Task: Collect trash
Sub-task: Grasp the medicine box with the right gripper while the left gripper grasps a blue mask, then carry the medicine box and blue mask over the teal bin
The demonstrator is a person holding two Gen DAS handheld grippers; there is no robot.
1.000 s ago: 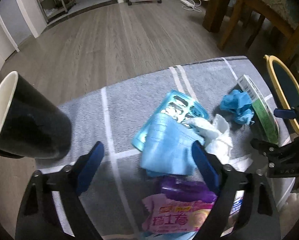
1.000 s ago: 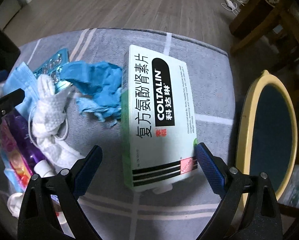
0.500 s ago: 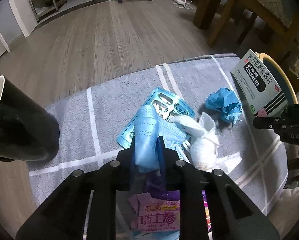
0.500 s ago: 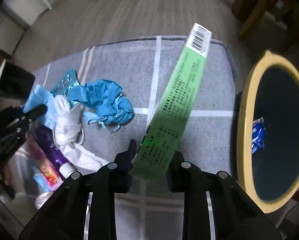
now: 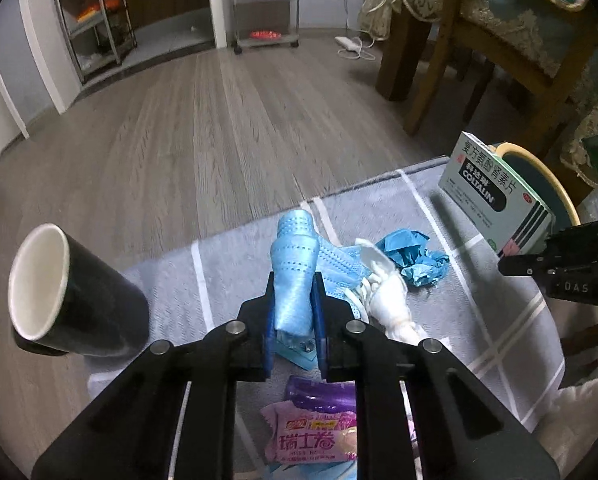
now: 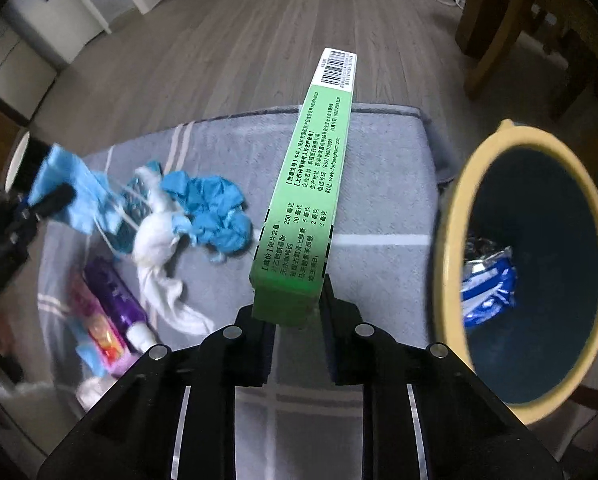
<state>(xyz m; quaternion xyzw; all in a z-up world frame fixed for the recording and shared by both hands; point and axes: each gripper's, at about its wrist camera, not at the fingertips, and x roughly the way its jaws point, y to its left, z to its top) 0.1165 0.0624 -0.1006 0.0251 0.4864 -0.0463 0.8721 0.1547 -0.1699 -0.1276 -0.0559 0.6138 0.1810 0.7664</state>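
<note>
My left gripper [image 5: 295, 284] holds a folded blue face mask [image 5: 293, 256] lifted off the grey cloth-covered table [image 5: 379, 200]. Its jaws are still closing with the mask pinched between the pads. The mask's ear loops trail down to a white tissue wad [image 5: 391, 300]. My right gripper [image 6: 291, 300] grips a green and white medicine box [image 6: 315, 184] by one end, edge up, above the table. Its jaws are closing too, pressed on the box. A yellow-rimmed dark bin [image 6: 453, 216] stands just right of the box, with a blue and white wrapper [image 6: 487, 284] inside.
A crumpled blue glove [image 6: 215, 208], a purple tube [image 6: 115, 292] and a pink snack wrapper [image 5: 315, 440] lie on the table. A black cup [image 5: 67, 304] stands at its left edge. Wooden chair and table legs [image 5: 431, 92] rise beyond the bin.
Both grippers went from open over the table to shut. The left pinched the mask and lifted it. The right took the box, tipped it on edge, raised it and moved toward the bin.
</note>
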